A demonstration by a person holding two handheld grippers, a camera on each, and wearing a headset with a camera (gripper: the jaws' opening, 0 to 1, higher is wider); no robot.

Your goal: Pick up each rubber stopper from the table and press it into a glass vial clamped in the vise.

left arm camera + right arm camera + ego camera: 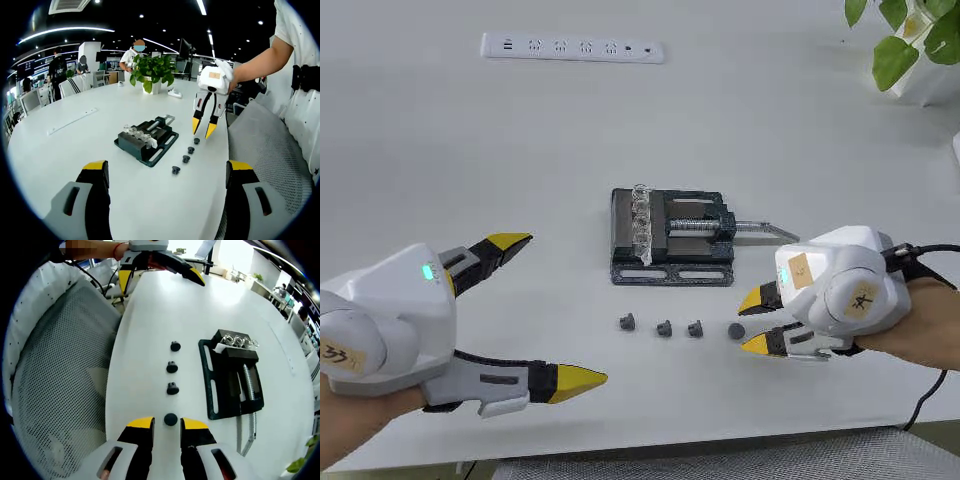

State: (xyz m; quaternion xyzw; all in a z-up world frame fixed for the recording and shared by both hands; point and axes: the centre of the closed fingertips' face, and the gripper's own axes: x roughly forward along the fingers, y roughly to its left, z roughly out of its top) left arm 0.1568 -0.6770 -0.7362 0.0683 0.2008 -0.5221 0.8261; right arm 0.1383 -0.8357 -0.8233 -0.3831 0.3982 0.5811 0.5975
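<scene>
Left gripper (562,308) agape; right gripper (752,323) at stopper (736,329)

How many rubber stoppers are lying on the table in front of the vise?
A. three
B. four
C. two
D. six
B: four dark stoppers lie in a row on the white table, just in front of the vise.
</scene>
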